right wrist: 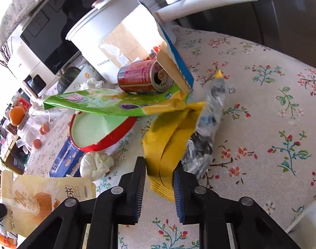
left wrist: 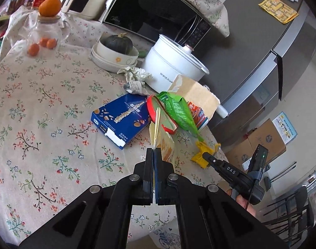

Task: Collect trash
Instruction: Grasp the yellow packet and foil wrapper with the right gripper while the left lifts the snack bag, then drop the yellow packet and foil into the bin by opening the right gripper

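A home kitchen: microwave [left wrist: 155, 10], fridge [left wrist: 268, 47], cooking pot [left wrist: 174, 66], floral-clothed table [left wrist: 43, 108]

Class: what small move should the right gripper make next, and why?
Probably close the right gripper on the yellow wrapper: it sits between jaws that stand apart, not clearly pinched. The left gripper already holds a cream pouch.

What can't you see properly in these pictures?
- Left view: the cream packet in the left gripper shows only its edge, so its print is hidden.
- Right view: whether the right gripper really pinches the yellow wrapper; the picture is blurred there.
- Right view: the can's opening is partly covered by the cardboard box.
- Left view: the pot's small writing is unreadable.
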{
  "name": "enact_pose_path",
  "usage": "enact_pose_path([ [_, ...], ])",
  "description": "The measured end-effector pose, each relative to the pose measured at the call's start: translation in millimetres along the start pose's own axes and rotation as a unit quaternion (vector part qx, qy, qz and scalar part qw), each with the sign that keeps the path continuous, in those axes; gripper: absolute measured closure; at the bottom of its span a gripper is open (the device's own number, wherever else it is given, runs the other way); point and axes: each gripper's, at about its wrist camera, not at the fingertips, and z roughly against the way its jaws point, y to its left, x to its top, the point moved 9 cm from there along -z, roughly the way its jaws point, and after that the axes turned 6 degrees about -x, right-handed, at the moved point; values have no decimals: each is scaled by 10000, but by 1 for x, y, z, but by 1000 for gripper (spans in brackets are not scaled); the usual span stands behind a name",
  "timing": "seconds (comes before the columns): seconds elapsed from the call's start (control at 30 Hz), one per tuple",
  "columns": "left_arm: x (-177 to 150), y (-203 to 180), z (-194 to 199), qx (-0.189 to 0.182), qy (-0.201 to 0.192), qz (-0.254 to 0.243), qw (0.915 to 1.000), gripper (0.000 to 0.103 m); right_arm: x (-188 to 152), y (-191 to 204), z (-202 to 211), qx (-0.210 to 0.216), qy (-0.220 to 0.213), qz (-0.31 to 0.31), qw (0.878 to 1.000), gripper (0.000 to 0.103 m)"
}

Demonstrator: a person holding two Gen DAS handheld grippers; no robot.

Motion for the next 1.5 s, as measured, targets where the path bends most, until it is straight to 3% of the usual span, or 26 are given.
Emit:
enact_pose_path([
  [0.03, 2, -2, 2, -92, -46, -29, 9999, 103, -1, 3, 4, 27, 6, 12, 10000, 95],
  [0.27, 17, -16, 21, -478, -487, -176, 9975, 103, -14, 18, 19, 493, 335, -223, 9980, 97],
  [0.43, 22, -17, 30, -542, -626, -143, 9965, 103, -17, 20, 33, 924, 488, -536, 9931, 98],
  [0.67, 23, -22, 36, -561, -721, -222, 9956, 103, -34, 30, 48, 982, 637, -383, 9924, 98],
  [1.17, 2, -69, 31, -1033, -530, -607, 9914, 103, -32, 14, 121, 978, 289, -308, 9943, 98],
  [1.5, -33, -110, 12, -1335, -49, -946, 9865, 103, -48, -35, 166, 759, 238, -835, 9933, 97],
])
